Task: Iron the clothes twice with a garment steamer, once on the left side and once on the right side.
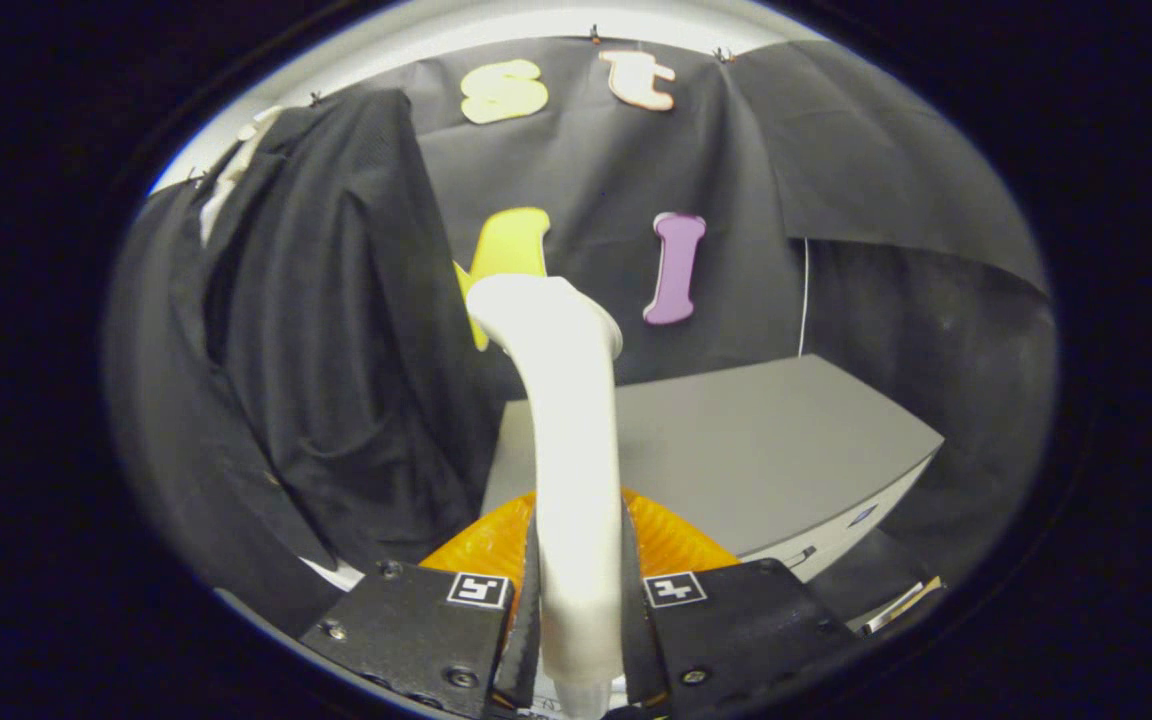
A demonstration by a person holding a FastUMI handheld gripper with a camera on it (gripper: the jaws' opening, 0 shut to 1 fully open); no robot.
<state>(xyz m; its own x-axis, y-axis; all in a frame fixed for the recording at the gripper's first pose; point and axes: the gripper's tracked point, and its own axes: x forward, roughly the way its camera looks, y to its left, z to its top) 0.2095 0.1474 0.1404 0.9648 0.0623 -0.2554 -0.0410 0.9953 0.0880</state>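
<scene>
My gripper [576,610] is shut on the white handle of the garment steamer [569,420], both fingers pressing its sides. The steamer rises straight up between the fingers, and its head bends toward the left at the top. A black jacket [326,330] hangs on the booth wall, left of the steamer and a little beyond it. The steamer head is apart from the cloth, near the jacket's right edge. A light collar or hanger part [236,170] shows at the jacket's top.
A grey table [736,440] stands ahead and to the right, with a white front edge. An orange ribbed part [676,545] lies just behind the fingers, low by the handle. A thin white cord [804,300] hangs down the wall behind the table.
</scene>
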